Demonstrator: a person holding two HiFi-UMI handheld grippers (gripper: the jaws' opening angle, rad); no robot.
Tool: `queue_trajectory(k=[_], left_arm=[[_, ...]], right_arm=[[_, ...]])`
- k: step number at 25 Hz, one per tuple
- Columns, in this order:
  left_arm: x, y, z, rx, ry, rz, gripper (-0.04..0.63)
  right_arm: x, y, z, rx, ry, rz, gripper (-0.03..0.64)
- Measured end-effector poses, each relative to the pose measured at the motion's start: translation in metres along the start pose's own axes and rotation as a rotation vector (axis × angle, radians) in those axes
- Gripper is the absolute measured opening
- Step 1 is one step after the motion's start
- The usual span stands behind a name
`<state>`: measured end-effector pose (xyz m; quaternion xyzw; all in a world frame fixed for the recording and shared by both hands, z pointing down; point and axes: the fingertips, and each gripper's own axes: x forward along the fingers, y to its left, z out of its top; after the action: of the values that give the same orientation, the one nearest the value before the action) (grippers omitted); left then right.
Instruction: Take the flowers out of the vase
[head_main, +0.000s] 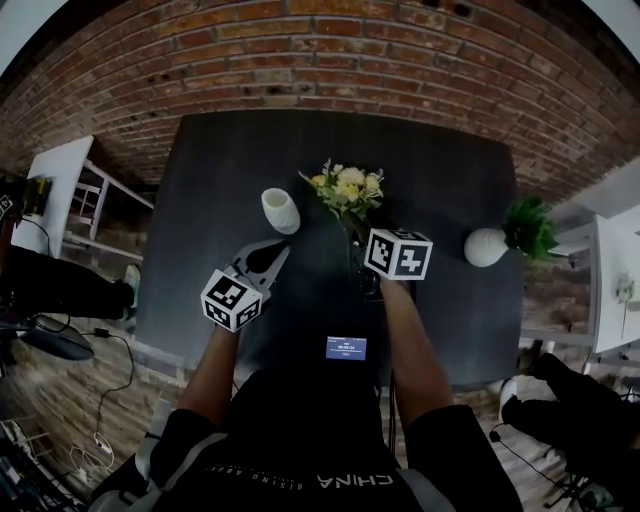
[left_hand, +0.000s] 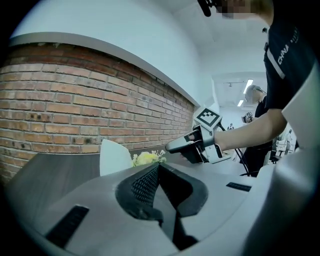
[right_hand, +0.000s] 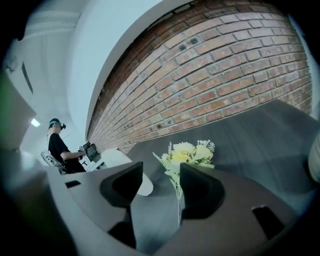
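"Two tongs, I'm told. Where are they?"

"Seen from above, a person's bare forearms (head_main: 412, 345) reach over a dark grey rectangular surface (head_main: 220, 180) set against a red brick wall (head_main: 300, 50), one pair of tongs in each hand. Each pair carries a cube (head_main: 398, 253) with black-and-white square markers. The left tongs (left_hand: 158, 168) are clenched, pads pressed together with nothing between them. The right tongs (right_hand: 161, 174) are released, pads standing wide apart."

"And the flowers?"

"A bunch of pale yellow and white flowers (head_main: 348, 190) with green leaves rises just beyond the right tongs. In the right gripper view the stems run down between the two pads, hard by the right-hand one (whether they touch it, I cannot tell). What the stems stand in is hidden behind the tongs."

"Is there a vase?"

"A white ribbed rounded vase (head_main: 281, 210) stands on the surface just left of the flowers, ahead of the left tongs. The flowers are beside it, not in it. Well apart to the right sits a round white pot (head_main: 485, 247) holding a green leafy plant (head_main: 530, 227)."
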<state>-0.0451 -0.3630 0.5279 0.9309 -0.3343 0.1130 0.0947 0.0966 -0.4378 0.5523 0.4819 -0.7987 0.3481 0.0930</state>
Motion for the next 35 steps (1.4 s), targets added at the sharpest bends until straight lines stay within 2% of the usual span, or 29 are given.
queue_trajectory(k=[7, 12, 14, 16, 21, 35], left_arm=[[-0.015, -0.005, 0.011, 0.002, -0.036, 0.005, 0.005], [-0.023, -0.009, 0.017, 0.006, -0.056, 0.002, 0.005], [-0.026, -0.009, 0.019, 0.008, -0.061, 0.003, 0.005], [-0.029, -0.009, 0.018, 0.007, -0.061, 0.006, 0.005], [-0.031, -0.010, 0.016, 0.003, -0.058, 0.002, 0.005], [-0.026, -0.016, 0.016, 0.008, -0.052, -0.001, 0.005]], right_arm=[[-0.034, 0.087, 0.015, -0.228, -0.080, 0.198, 0.209], [-0.056, 0.128, 0.018, -0.336, -0.132, 0.280, 0.207], [-0.063, 0.134, 0.016, -0.356, -0.148, 0.282, 0.198], [-0.067, 0.133, 0.013, -0.369, -0.160, 0.256, 0.104], [-0.068, 0.127, 0.004, -0.358, -0.165, 0.222, 0.016], [-0.069, 0.128, -0.002, -0.357, -0.160, 0.224, 0.006]])
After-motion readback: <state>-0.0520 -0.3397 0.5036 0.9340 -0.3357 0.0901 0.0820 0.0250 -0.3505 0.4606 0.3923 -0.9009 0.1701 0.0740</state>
